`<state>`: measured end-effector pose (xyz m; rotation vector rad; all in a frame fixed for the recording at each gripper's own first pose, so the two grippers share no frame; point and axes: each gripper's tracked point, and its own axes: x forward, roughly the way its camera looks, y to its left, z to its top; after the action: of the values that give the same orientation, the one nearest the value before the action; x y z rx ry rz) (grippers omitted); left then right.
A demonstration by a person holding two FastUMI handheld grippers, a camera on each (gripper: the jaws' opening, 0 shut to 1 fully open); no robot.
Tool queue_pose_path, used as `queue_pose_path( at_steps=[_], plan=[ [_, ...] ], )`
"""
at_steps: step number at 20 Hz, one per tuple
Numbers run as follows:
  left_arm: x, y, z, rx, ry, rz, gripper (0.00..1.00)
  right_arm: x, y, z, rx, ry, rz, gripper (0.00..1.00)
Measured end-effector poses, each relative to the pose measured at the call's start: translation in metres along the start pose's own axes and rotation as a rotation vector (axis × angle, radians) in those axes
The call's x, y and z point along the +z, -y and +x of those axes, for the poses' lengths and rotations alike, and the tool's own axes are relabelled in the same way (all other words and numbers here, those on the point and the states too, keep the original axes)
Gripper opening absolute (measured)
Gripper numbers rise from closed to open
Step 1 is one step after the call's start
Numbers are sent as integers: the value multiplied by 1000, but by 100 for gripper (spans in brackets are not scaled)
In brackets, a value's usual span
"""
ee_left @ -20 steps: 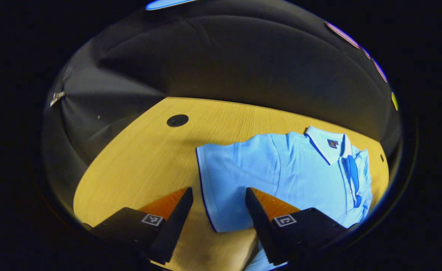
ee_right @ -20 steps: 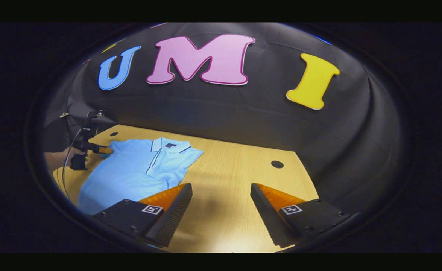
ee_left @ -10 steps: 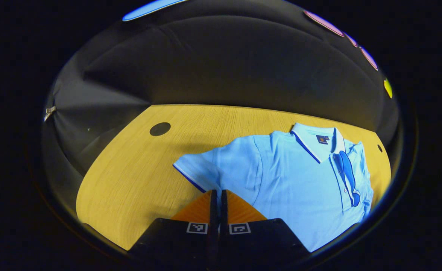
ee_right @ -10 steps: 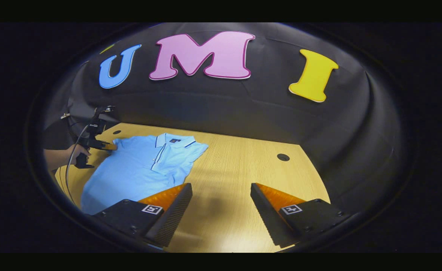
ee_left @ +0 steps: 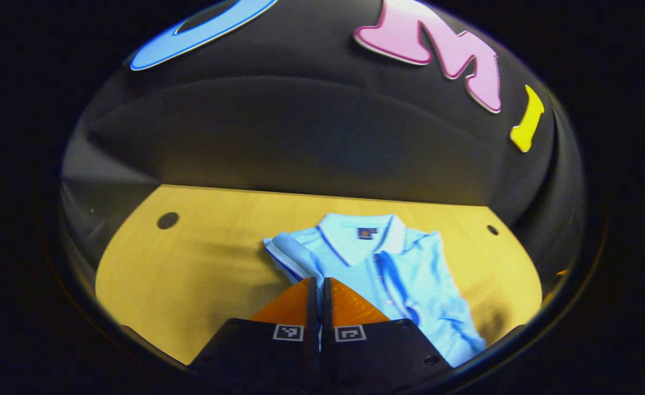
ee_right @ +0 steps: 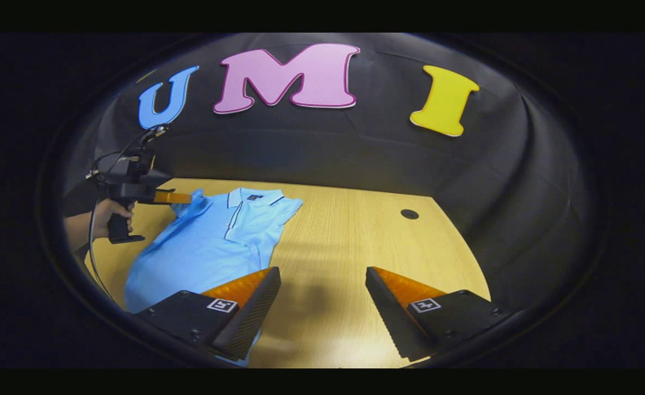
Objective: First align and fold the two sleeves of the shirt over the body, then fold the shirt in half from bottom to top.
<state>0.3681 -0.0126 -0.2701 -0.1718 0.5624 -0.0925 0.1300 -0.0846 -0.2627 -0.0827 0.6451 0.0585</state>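
Jaws of left gripper (ee_left: 317,285) clamped on sleeve (ee_left: 289,255), now lifted off table (ee_left: 190,263) and carried over shirt (ee_right: 207,241) body; half a second ago just pinched flat. Right gripper (ee_right: 322,285) wide, idle above table. First sleeve fold underway.

Light wood table (ee_right: 355,241), grain running far to near; round dark hole (ee_right: 409,214) far right, glare patch near edge. Black cloth wall (ee_right: 327,151) behind, creased.

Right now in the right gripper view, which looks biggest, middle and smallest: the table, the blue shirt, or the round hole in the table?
1. Table
2. Shirt
3. Round hole
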Motion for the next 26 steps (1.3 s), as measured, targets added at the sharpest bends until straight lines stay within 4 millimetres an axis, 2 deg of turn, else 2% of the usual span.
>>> queue_pose_path(
  at_steps=[2, 3, 5, 7, 9, 11, 12, 13, 14, 18, 21, 23, 26],
  plan=[
    [-8, 29, -4, -59, -17, 2, 8, -6, -6, -5, 7, -8, 5, 98],
    [-10, 42, -9, -97, -20, 4, 17, -9, -9, -8, 11, -11, 1, 98],
    [-18, 61, -20, -164, -23, 15, 54, -14, -16, -15, 16, -13, -3, 98],
    [-28, 68, -41, -191, -10, 46, 90, -22, -26, -24, 26, -20, 6, 98],
    [-39, 60, -68, -162, 6, 63, 96, -34, -39, -34, 39, -37, 22, 98],
    [-56, 50, -104, -126, 15, 60, 98, -48, -52, -45, 51, -58, 38, 98],
    [-67, 42, -124, -108, 18, 59, 97, -58, -60, -51, 58, -74, 45, 98],
    [-80, 33, -145, -85, 17, 59, 92, -69, -67, -57, 62, -92, 52, 98],
    [-96, 23, -165, -58, 11, 58, 98, -79, -74, -63, 67, -109, 62, 98],
    [-173, -10, -235, 12, -72, 33, 97, -123, -100, -84, 77, -185, 91, 98],
    [-229, -24, -267, 54, -157, 35, 98, -152, -113, -94, 65, -235, 83, 98],
    [-254, -28, -281, 74, -193, 55, 97, -168, -118, -97, 56, -257, 72, 98],
    [-282, -21, -284, 76, -245, 45, 98, -187, -125, -99, 40, -282, 59, 98]
  ],
)
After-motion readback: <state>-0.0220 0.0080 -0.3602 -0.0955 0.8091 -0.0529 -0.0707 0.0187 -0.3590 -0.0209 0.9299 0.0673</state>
